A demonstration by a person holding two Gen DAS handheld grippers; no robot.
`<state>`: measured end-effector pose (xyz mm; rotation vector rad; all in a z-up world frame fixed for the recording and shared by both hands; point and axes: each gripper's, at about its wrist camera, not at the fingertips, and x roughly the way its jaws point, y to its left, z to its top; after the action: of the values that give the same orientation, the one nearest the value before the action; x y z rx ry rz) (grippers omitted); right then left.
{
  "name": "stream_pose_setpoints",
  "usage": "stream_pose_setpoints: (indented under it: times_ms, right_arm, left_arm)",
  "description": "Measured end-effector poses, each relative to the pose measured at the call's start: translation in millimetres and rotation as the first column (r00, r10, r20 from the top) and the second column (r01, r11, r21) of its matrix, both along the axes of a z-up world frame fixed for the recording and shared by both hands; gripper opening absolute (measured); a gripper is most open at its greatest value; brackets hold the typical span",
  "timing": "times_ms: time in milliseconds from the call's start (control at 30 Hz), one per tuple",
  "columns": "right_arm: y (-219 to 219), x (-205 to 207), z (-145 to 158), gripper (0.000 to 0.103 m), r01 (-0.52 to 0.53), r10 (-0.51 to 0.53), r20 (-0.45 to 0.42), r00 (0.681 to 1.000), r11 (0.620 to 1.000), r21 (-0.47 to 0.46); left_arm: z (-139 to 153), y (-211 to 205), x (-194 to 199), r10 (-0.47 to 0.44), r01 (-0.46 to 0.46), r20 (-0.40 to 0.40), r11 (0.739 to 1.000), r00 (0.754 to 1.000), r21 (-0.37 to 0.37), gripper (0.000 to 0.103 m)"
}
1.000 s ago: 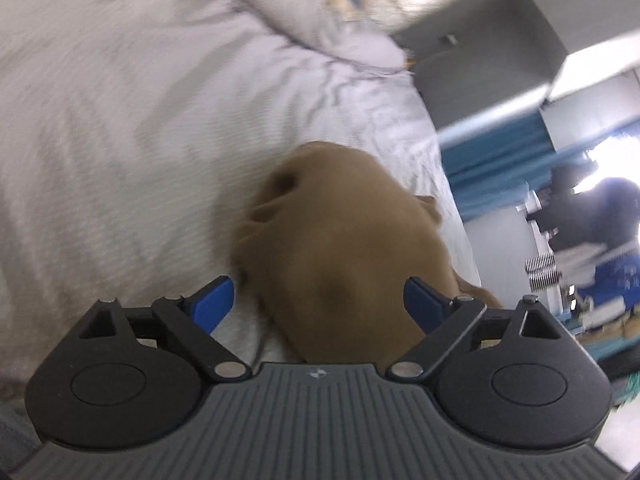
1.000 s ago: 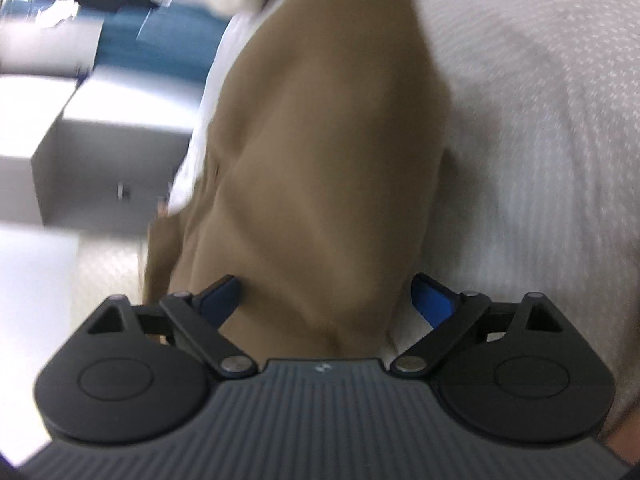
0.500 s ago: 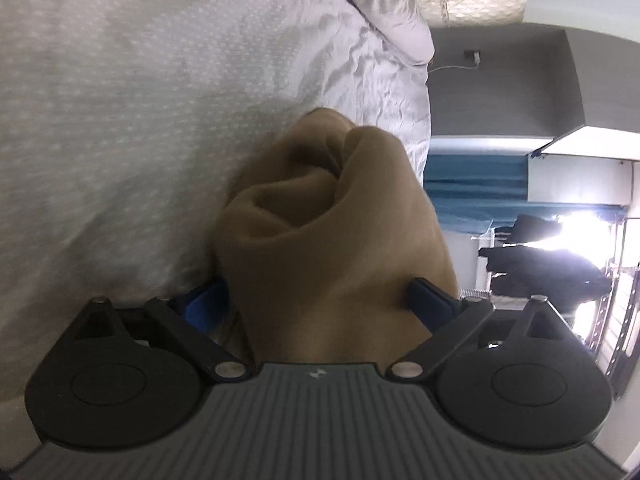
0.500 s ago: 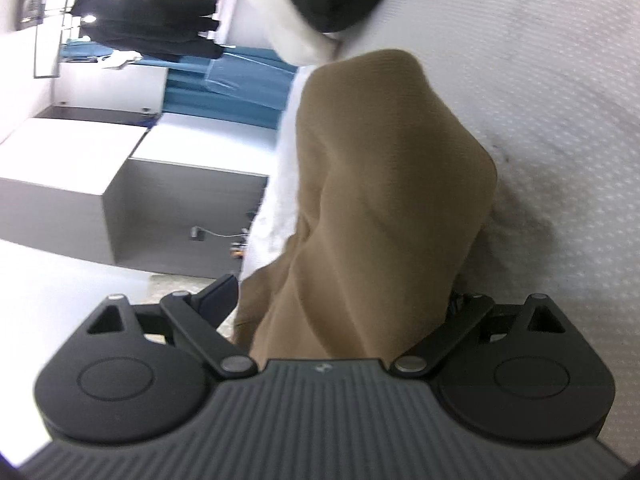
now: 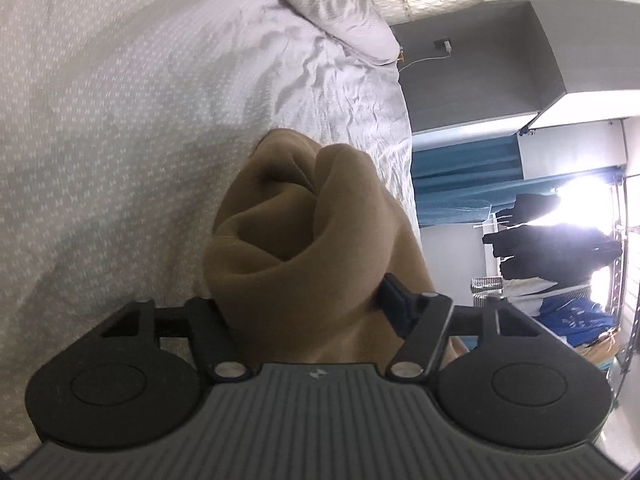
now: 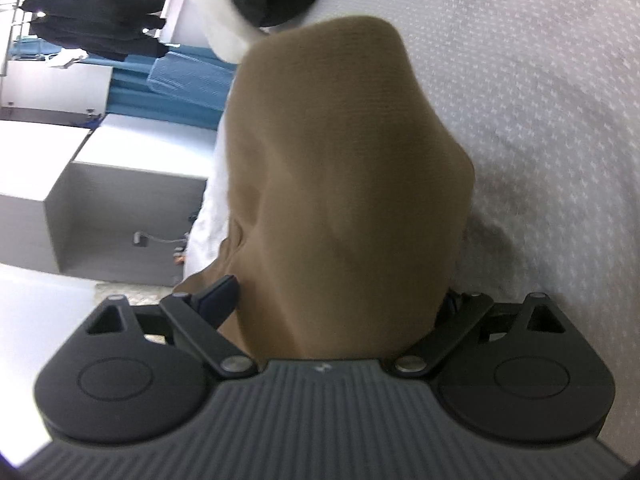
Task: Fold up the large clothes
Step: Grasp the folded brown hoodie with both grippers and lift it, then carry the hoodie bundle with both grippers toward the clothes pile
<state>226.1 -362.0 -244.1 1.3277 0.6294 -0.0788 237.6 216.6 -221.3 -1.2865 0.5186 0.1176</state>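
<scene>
Both tools on the tan garment, on the bed

My left tool [image 5: 304, 300] is closing, its fingers already pressing a bunched roll of the tan garment [image 5: 304, 236]. My right tool [image 6: 344, 300] is clenched around another thick fold of it [image 6: 344, 168]. The garment lies on the pale patterned bedspread [image 5: 100, 120], near the bed's edge.

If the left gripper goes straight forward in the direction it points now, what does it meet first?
The left gripper would meet the brown garment first: bunched folds already sit between its closing jaws. Past the bundle lies the grey patterned bedspread, though the depth there is hard to judge.
</scene>
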Motion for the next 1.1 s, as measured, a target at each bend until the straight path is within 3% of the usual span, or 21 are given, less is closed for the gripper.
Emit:
stream_pose_setpoints:
  times_ms: [133, 233, 367, 467, 533, 700, 833, 1000, 1100]
  right_arm:
    - [-3, 18, 0, 0.096, 0.049, -0.049, -0.006, 0.999, 0.999, -0.014]
    - [2, 25, 15, 0.084, 0.010, -0.005, 0.046, 0.999, 0.994, -0.106]
    - [6, 26, 33, 0.072, -0.049, 0.071, 0.143, 0.987, 0.987, -0.152]
    - [5, 27, 40, 0.070, -0.074, 0.106, 0.194, 0.975, 0.983, -0.168]
    - [8, 28, 47, 0.070, -0.091, 0.136, 0.214, 0.967, 0.974, -0.206]
    - [15, 47, 47, 0.070, -0.136, 0.184, 0.147, 0.972, 0.948, -0.287]
    - [14, 61, 42, 0.070, -0.148, 0.187, 0.126, 0.974, 0.952, -0.268]
    - [21, 62, 52, 0.064, -0.156, 0.217, 0.146, 0.965, 0.926, -0.343]
    - [21, 59, 57, 0.058, -0.153, 0.227, 0.178, 0.957, 0.923, -0.353]
  left_arm:
    - [-1, 0, -6, -0.001, 0.001, 0.009, 1.000, 1.000, -0.002, 0.066]
    - [-7, 3, -12, 0.008, -0.007, 0.007, 0.999, 1.000, -0.041, 0.069]
    - [-20, 9, -14, 0.017, -0.016, 0.003, 0.992, 1.000, -0.126, 0.084]
    - [-23, 9, -13, 0.028, -0.024, 0.020, 0.986, 0.999, -0.167, 0.096]
    - [-24, 9, -10, 0.028, -0.024, 0.017, 0.985, 0.999, -0.171, 0.098]
    - [-39, 10, 2, 0.037, -0.038, -0.005, 0.966, 0.999, -0.255, 0.098]
    - [-35, 10, 7, 0.035, -0.035, -0.005, 0.968, 0.999, -0.246, 0.095]
    - [-22, 8, 8, 0.024, -0.028, -0.027, 0.986, 0.999, -0.165, 0.074]
    - [-14, 6, 8, 0.014, -0.017, -0.029, 0.995, 0.999, -0.103, 0.069]
